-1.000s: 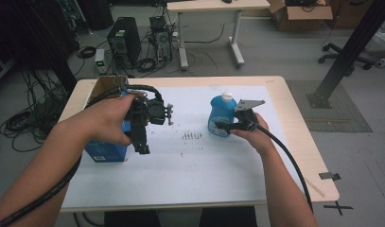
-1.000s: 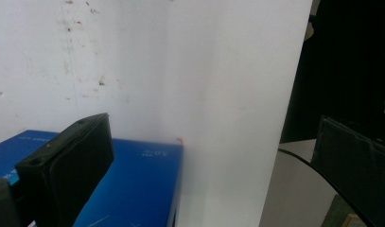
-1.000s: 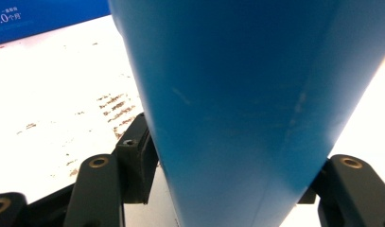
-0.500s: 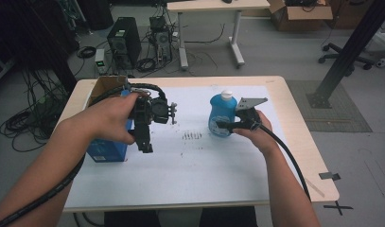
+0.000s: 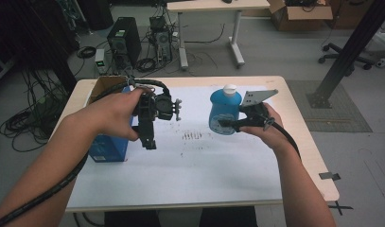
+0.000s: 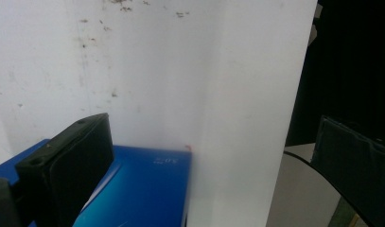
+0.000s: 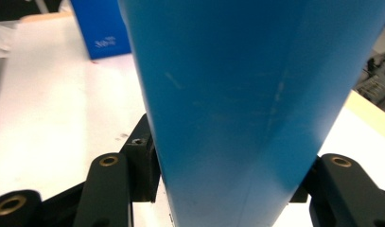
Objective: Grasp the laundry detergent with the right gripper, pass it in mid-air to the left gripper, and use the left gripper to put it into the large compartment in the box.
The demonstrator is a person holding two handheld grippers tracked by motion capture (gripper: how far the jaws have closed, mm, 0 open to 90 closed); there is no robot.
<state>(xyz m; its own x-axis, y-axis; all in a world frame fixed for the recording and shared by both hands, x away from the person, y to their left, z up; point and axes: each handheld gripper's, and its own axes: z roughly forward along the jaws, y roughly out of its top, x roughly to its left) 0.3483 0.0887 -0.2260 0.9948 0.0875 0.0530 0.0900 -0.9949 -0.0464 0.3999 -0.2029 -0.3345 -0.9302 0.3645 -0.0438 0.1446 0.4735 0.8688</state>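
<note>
1. Blue bottle point(image 5: 224, 109) with a white cap stood upright on the white sheet point(image 5: 195, 161) covering the table point(image 5: 301, 142), right of centre in the high view.
2. Right gripper point(image 5: 228, 124) was clamped on that bottle low on its body, one black jaw pressed to each side; looked properly snug in the right gripper view, where the blue bottle point(image 7: 256, 109) sat right between the jaws.
3. Right hand point(image 5: 266, 127) was wrapped round the gripper, grey plate on top, cable trailing back along the forearm.
4. Left gripper point(image 5: 149, 137) hung above the sheet in the left hand point(image 5: 112, 111), jaws pointing down and spread wide apart with nothing between them.
5. Blue box point(image 5: 107, 144) sat at the left edge of the sheet, just beside the left gripper; same blue box point(image 6: 138, 189) showed below one jaw in the left gripper view.
6. Brown cardboard box point(image 5: 105, 85) sat right behind the blue one, flap open.
7. Had some dark scuff marks point(image 5: 192, 136) on the sheet between the two grippers.
</note>
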